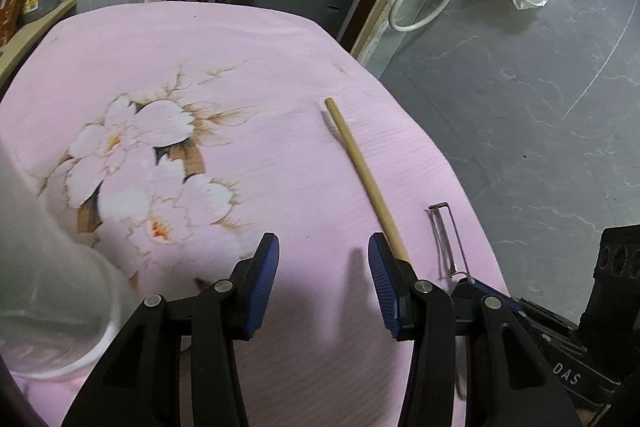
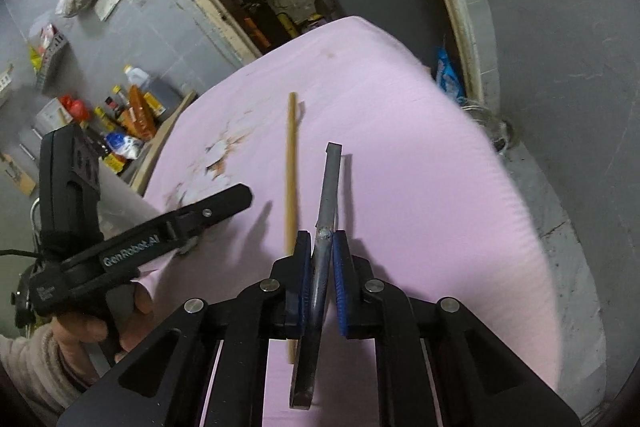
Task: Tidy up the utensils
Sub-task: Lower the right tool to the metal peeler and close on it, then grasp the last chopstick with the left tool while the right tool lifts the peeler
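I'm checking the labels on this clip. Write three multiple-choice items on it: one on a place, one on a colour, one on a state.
1. The long pale wooden stick lies
A. in a cup
B. on the pink flowered cloth
C. on the floor

2. The tongs' pads are
A. blue
B. red
C. white

3. The right tongs are
A. open and empty
B. shut on the stick
C. shut on the grey metal peeler

Answers:
1 B, the stick rests flat on the cloth.
2 A, both views show ribbed blue pads.
3 C, the pads press the peeler's handle.

On the table (image 1: pixel 280 67), the chopstick (image 1: pixel 366 175) lies left of the peeler (image 1: pixel 444 243) — near (not touching).
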